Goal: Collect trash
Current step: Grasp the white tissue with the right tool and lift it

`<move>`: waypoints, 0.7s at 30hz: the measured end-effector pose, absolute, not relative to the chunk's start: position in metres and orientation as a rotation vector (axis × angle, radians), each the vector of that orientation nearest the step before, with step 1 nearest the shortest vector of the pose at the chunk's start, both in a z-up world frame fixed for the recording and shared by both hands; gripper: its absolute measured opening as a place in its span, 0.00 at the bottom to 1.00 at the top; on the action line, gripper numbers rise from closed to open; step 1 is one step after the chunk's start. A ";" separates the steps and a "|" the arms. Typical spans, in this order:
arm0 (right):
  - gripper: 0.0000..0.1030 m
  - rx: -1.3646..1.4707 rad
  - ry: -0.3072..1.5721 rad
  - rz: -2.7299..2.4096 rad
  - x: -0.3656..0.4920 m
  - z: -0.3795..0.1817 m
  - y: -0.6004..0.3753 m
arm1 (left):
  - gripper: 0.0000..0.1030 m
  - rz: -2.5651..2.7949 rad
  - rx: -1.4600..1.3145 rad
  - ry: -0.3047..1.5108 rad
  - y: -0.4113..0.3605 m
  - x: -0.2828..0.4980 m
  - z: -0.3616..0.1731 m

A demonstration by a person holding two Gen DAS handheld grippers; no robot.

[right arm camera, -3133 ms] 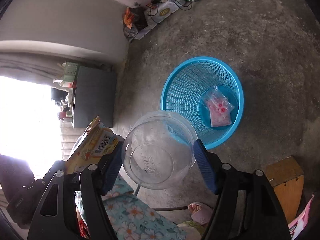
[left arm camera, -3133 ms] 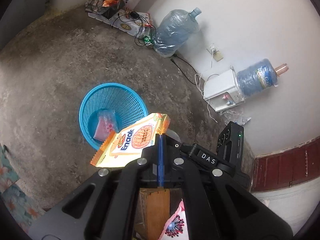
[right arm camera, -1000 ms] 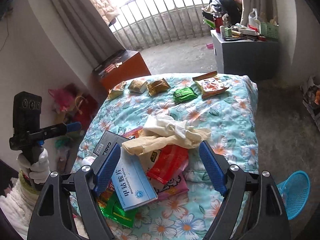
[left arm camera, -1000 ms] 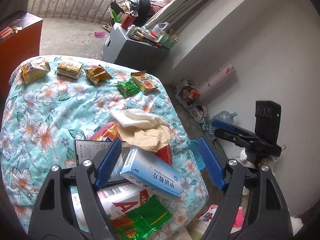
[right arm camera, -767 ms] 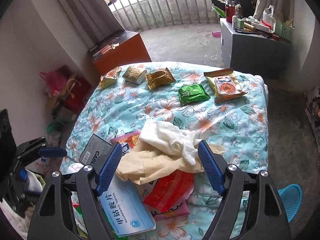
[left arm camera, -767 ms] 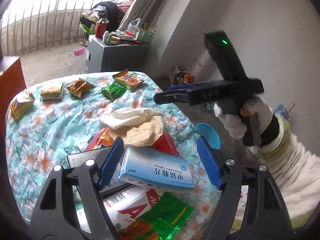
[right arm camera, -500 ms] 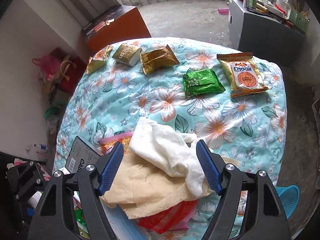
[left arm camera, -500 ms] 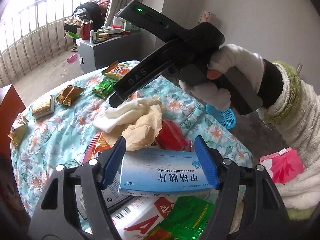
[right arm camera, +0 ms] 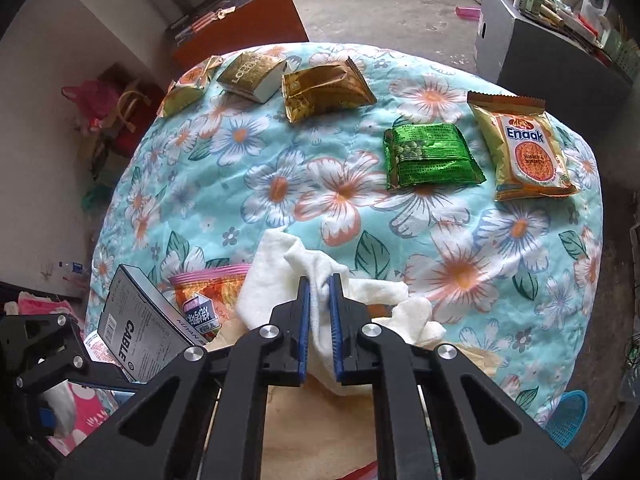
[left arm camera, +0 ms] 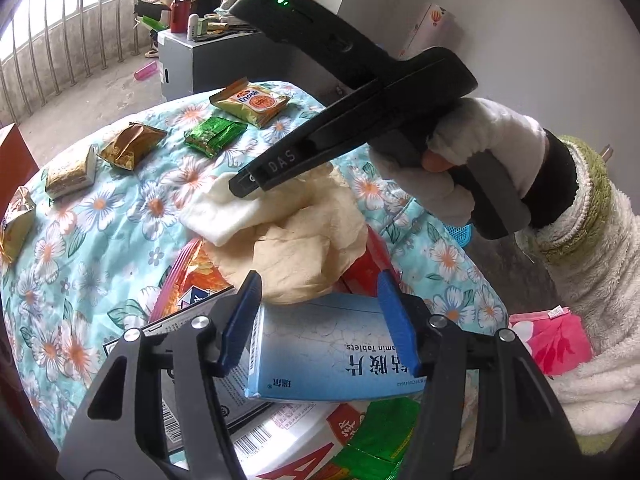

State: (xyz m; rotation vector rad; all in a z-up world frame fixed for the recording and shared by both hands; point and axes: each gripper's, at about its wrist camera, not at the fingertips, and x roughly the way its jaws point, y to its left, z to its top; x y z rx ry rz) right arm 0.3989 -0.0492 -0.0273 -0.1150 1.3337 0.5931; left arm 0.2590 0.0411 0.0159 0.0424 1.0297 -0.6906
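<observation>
A trash pile lies on the floral-covered table [right arm camera: 280,168]. My right gripper [right arm camera: 319,286] is shut on a crumpled white tissue [right arm camera: 272,280] that lies on beige paper [left arm camera: 304,248]. In the left wrist view the right gripper [left arm camera: 248,188] presses onto the same tissue [left arm camera: 218,216]. My left gripper [left arm camera: 320,300] is open and empty, its jaws either side of a blue tablet box [left arm camera: 328,356]. A blue basket [right arm camera: 568,420] stands on the floor at the right.
Snack packets lie in a row at the table's far side: an Enaak packet [right arm camera: 524,152], a green packet [right arm camera: 430,158], gold packets [right arm camera: 324,88]. A grey CABLE box [right arm camera: 136,320] and an orange wrapper [right arm camera: 204,292] lie near the tissue. A grey cabinet [right arm camera: 552,52] stands behind.
Both grippers swung from the basket to the table. The right gripper, open half a second ago, has dropped onto the tissue and shut on it. The left gripper moved closer over the blue box.
</observation>
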 end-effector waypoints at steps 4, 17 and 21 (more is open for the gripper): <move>0.07 0.020 1.241 0.595 0.399 -0.007 -0.070 | 0.54 -0.676 0.048 1.034 0.039 0.261 0.016; 0.07 0.513 0.845 0.515 0.337 0.064 -0.204 | 0.56 -0.627 0.063 1.096 0.017 0.284 0.013; 0.07 0.609 0.796 0.485 0.310 0.060 -0.241 | 0.56 -0.626 0.017 1.129 0.014 0.294 0.014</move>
